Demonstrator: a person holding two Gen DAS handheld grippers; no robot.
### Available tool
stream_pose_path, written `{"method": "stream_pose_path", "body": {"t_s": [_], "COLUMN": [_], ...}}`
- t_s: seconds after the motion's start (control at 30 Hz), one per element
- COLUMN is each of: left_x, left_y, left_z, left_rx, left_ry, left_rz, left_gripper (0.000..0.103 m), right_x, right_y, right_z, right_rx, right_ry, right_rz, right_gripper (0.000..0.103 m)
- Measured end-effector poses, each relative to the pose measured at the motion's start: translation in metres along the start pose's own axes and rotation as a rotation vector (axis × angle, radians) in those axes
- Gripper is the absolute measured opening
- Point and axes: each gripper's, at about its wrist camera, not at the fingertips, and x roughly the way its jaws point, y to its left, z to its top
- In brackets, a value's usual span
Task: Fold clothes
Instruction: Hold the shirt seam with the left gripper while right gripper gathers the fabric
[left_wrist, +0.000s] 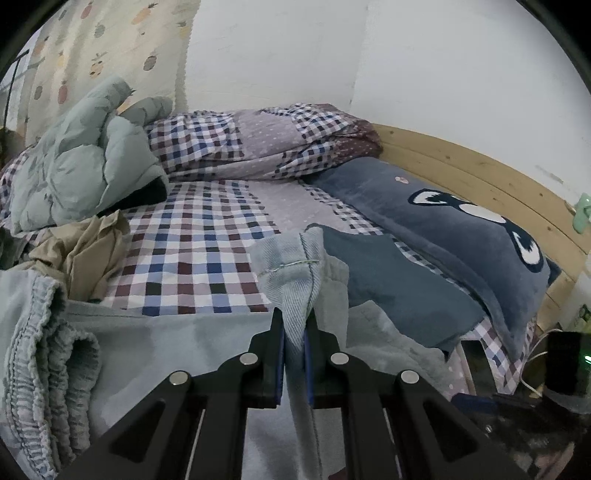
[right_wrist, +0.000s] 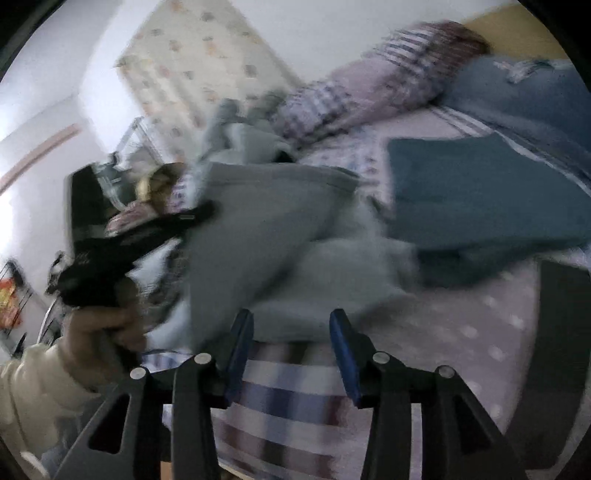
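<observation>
Checked bedsheet (left_wrist: 192, 258) in purple, navy and white covers the bed we work over, white walls behind, a wooden headboard (left_wrist: 480, 173) along the right. We hold the left gripper (left_wrist: 294, 347) with its jaws nearly shut on a hem of the pale blue-grey fleece-lined trousers (left_wrist: 288, 266), which stand up from the pinch; the rest lies slack across the near bed. We judge this grip pins one edge so the cloth can be drawn flat for folding. Our right gripper (right_wrist: 291, 345) has its jaws partly apart with nothing between them, only sheet beneath, hovering just short of the same garment; that view is blurred. A folded dark teal cloth (left_wrist: 391, 284) lies beside the trousers, a crumpled tan garment (left_wrist: 88, 254) well left. No containers visible; clothes lie loose on the bed.
</observation>
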Motion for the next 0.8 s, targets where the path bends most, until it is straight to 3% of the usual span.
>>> {"method": "stream_pose_path", "body": {"t_s": [0.13,0.27,0.43,0.5,0.53,0.6,0.67,0.73,0.8], "left_x": [0.004,0.005,0.010,0.013,0.014,0.015,0.015,0.013,0.009], "left_y": [-0.011,-0.032,-0.074,-0.092,-0.100,-0.115,-0.128,-0.137,-0.144], "left_z": [0.000,-0.003,-0.018,-0.027,-0.031,-0.042,-0.052,-0.062,-0.072], "left_rx": [0.030,0.096,0.227,0.286,0.314,0.373,0.441,0.491,0.533], "left_ry": [0.007,0.017,0.045,0.060,0.066,0.072,0.070,0.045,0.012], "left_rz": [-0.027,-0.070,-0.138,-0.158,-0.167,-0.168,-0.149,-0.129,-0.111], "left_gripper": [0.008,0.008,0.008,0.008,0.008,0.010,0.019,0.046,0.063], "right_x": [0.001,0.011,0.026,0.033,0.033,0.031,0.023,0.016,0.011], "right_y": [-0.034,-0.046,-0.066,-0.067,-0.066,-0.065,-0.061,-0.056,-0.049], "right_z": [-0.001,0.005,0.018,0.020,0.021,0.022,0.027,0.029,0.032], "right_rx": [0.132,0.174,0.314,0.338,0.346,0.360,0.367,0.367,0.364], "right_ry": [0.015,0.006,-0.027,-0.025,-0.025,-0.033,-0.062,-0.084,-0.102], "right_rz": [-0.060,-0.081,-0.023,-0.004,0.010,0.044,0.086,0.119,0.149], "right_gripper": [0.047,0.047,0.047,0.044,0.034,0.027,0.023,0.021,0.020]}}
